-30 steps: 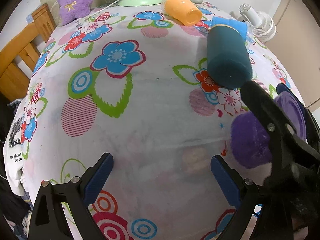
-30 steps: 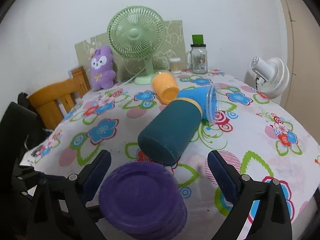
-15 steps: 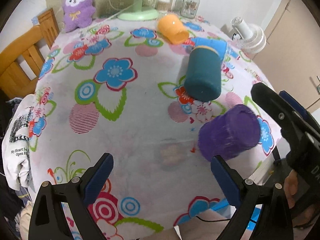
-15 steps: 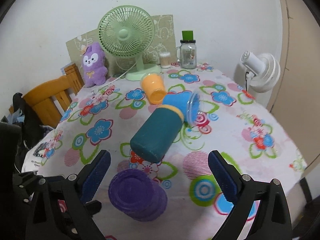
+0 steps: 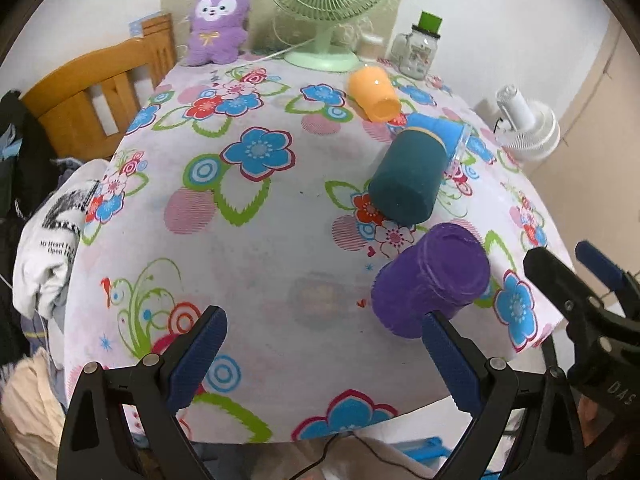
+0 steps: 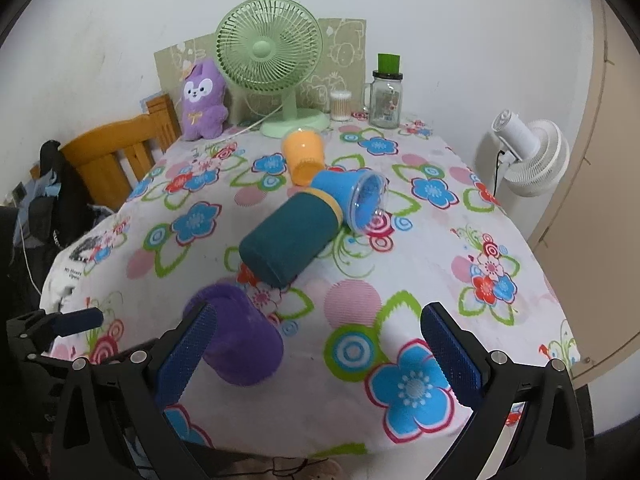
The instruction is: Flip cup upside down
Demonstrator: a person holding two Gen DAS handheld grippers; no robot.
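Note:
A purple cup [image 5: 430,280] lies on its side near the front right of the flowered table; it also shows in the right wrist view [image 6: 240,340]. A teal and blue cup [image 5: 412,176] lies on its side behind it, seen too in the right wrist view [image 6: 300,232]. An orange cup [image 5: 374,94] lies further back. My left gripper [image 5: 320,344] is open and empty, left of the purple cup. My right gripper [image 6: 316,340] is open and empty, with the purple cup just behind its left finger [image 6: 186,354].
A green fan [image 6: 276,60], a purple plush toy [image 6: 202,100], a glass jar [image 6: 386,96] and a cotton swab box stand at the table's back. A wooden chair [image 5: 92,92] is at the left. A white fan [image 6: 528,152] stands at the right.
Both grippers have pulled back and up from the table. The purple cup now looks smaller and lies on its side, apart from both grippers.

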